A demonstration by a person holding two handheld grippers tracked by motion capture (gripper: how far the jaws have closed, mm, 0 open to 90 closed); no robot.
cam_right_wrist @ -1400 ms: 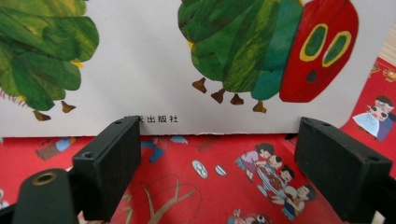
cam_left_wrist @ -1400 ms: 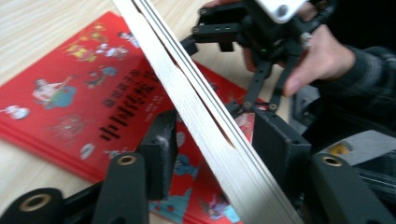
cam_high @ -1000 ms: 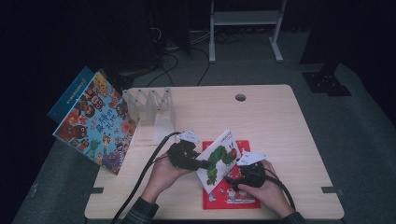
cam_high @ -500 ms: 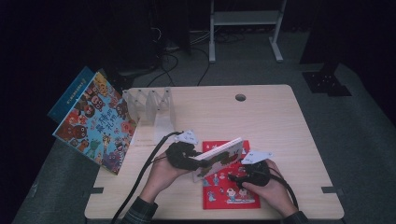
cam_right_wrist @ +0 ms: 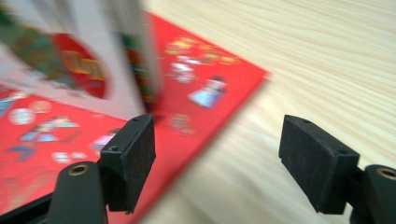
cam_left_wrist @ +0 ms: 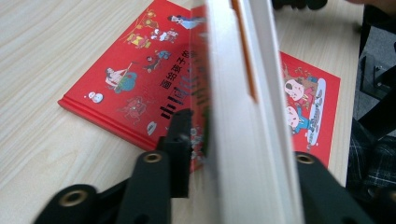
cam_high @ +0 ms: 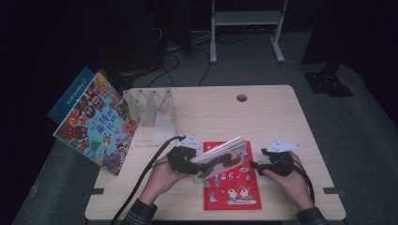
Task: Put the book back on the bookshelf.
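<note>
A thick picture book [cam_high: 223, 157] with white page edges and a green-and-red cover is tilted up off the table, and my left gripper [cam_high: 195, 165] is shut on its left end. Along the left gripper [cam_left_wrist: 240, 154] the page block [cam_left_wrist: 243, 116] stands between the jaws. Under it a flat red book [cam_high: 232, 190] lies on the wooden table [cam_high: 263, 117]. My right gripper [cam_high: 256, 165] is open just right of the red book, holding nothing. Past the right gripper [cam_right_wrist: 224, 154] I see the red book [cam_right_wrist: 46, 130] and the lifted book [cam_right_wrist: 93, 56], blurred.
A clear acrylic book rack [cam_high: 150, 110] stands at the back left of the table. A colourful picture book [cam_high: 96, 124] leans off the left edge, with a blue book [cam_high: 70, 96] behind it. A cable hole [cam_high: 241, 98] sits near the far edge.
The right gripper has come off the thick book and moved right, now open. The left gripper has kept its hold and tipped the book up so its page edge shows.
</note>
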